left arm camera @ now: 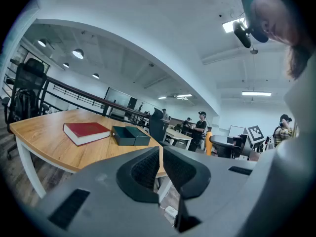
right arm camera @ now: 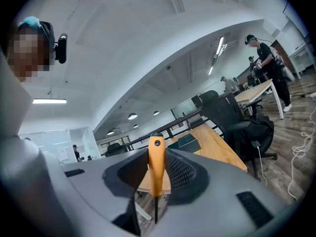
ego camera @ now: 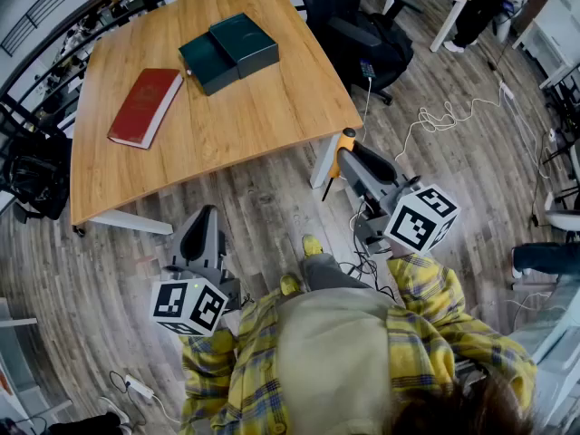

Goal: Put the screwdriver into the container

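The container (ego camera: 227,51) is a dark green box with its lid beside it, at the far middle of the wooden table (ego camera: 263,125). It also shows in the left gripper view as the green container (left arm camera: 130,135) and in the right gripper view as the container (right arm camera: 187,142). My right gripper (ego camera: 350,152) hangs off the table's near right corner, shut on an orange-handled screwdriver (ego camera: 343,146) whose shaft points down. Up close the screwdriver (right arm camera: 156,163) stands upright between the jaws of the right gripper (right arm camera: 157,172). My left gripper (ego camera: 206,217) is low over the floor, before the table's near edge. Its jaws (left arm camera: 161,168) are shut on nothing.
A red book (ego camera: 145,105) lies left of the container. A black office chair (ego camera: 355,27) stands past the table's right side, and white cables (ego camera: 446,116) trail on the wooden floor. A black bag (ego camera: 33,175) sits at the left. People stand far off by other desks.
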`<action>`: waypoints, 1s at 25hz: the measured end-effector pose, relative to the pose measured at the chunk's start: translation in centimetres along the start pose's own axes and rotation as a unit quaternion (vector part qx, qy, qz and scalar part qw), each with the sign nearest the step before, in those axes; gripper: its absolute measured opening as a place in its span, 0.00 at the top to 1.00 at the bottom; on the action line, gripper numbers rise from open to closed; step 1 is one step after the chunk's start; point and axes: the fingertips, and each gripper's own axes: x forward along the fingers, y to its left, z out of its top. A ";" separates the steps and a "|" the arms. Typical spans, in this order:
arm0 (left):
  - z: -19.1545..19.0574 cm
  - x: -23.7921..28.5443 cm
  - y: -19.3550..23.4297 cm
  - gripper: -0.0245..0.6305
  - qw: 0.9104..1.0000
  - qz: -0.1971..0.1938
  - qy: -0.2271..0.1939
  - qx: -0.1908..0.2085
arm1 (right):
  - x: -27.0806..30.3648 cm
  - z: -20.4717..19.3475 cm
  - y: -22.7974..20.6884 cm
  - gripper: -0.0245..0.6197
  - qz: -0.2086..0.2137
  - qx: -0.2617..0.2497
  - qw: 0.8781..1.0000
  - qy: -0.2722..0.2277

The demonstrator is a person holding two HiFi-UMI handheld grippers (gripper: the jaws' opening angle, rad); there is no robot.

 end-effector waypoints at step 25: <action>1.8 5.2 5.8 0.92 0.996 0.083 -0.012 0.009 | 10.6 0.6 -1.9 0.71 0.077 0.000 0.996 0.041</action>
